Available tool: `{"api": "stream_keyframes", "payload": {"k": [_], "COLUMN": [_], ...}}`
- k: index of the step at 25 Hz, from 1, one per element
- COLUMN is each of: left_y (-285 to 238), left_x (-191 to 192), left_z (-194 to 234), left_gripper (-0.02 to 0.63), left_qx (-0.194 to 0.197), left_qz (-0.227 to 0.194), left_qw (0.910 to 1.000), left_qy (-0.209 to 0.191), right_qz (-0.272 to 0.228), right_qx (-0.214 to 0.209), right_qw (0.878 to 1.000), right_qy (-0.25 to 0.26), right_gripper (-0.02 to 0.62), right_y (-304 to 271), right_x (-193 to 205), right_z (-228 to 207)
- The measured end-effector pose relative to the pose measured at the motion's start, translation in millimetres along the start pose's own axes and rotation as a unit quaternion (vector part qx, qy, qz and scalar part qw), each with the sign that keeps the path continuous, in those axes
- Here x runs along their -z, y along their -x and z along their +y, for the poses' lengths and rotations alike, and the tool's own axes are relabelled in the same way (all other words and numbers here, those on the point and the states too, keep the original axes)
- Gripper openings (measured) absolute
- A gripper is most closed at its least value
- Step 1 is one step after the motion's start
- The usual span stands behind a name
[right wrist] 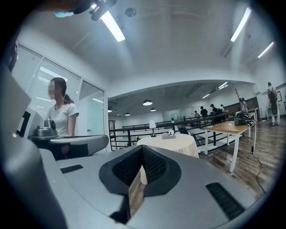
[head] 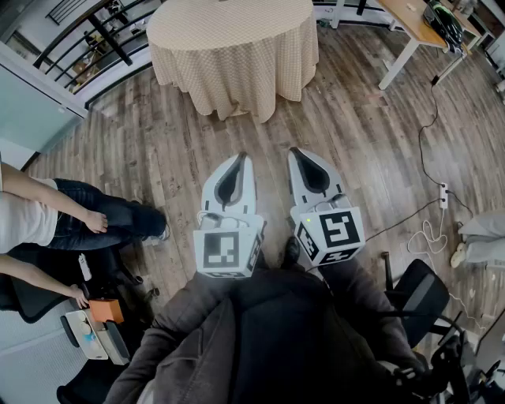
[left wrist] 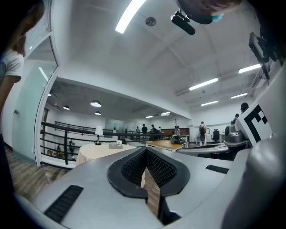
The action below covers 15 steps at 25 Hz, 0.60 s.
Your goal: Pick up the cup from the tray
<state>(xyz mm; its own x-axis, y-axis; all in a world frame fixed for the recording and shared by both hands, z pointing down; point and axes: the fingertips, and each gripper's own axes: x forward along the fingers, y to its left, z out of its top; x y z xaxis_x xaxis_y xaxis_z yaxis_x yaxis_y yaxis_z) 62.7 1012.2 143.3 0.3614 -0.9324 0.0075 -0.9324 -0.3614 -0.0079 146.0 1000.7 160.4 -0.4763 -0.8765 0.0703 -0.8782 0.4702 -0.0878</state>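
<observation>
Dark jacket sleeves (head: pixel 260 331) filled the bottom of the head view, both arms drawn in close to the body and held level, side by side. Two marker cubes were seen just beyond them, one on the left gripper (head: pixel 239 158) and one on the right gripper (head: pixel 293 150). Both grippers were pointed forward and slightly apart, up the frame towards the round table (head: pixel 237 47). In each gripper's own view the jaws were found pressed together at the tips, with nothing between them and only floor showing through the slit behind.

Wooden floor (head: pixel 158 134) lay under and ahead of the grippers. A seated person (head: pixel 47 217) was seen at the left edge, and a black chair (head: pixel 418 292) at the lower right.

The table, draped in a beige checked cloth, stood well apart from the grippers at the top centre. A lamp (right wrist: pixel 153 126) and a low grey tray (right wrist: pixel 167 135) were seen on it in the right gripper view, just above the jaws. A small white thing on the tray, taken to be the cup (right wrist: pixel 170 132), appeared upright; it was too small for its facing to be told. A pale desk (head: pixel 410 24) stood at the upper right.
</observation>
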Motion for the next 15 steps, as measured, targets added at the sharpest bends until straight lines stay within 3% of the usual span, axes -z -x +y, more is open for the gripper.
{"api": "stream_keyframes", "payload": {"k": [15], "left_y": [-37.2], "left_x": [9.3], "left_z": [-32.8], "left_gripper": [0.006], "left_qx": [0.000], "left_qz": [0.014], "left_qw": [0.9998], "left_qy": [-0.010], "right_qz": [-0.003], "right_qx": [-0.008], "right_qw": [1.000], "right_qy": [-0.014], "right_gripper": [0.006], "right_y": [-1.1], "right_x": [5.9], "right_z": [-46.5]}}
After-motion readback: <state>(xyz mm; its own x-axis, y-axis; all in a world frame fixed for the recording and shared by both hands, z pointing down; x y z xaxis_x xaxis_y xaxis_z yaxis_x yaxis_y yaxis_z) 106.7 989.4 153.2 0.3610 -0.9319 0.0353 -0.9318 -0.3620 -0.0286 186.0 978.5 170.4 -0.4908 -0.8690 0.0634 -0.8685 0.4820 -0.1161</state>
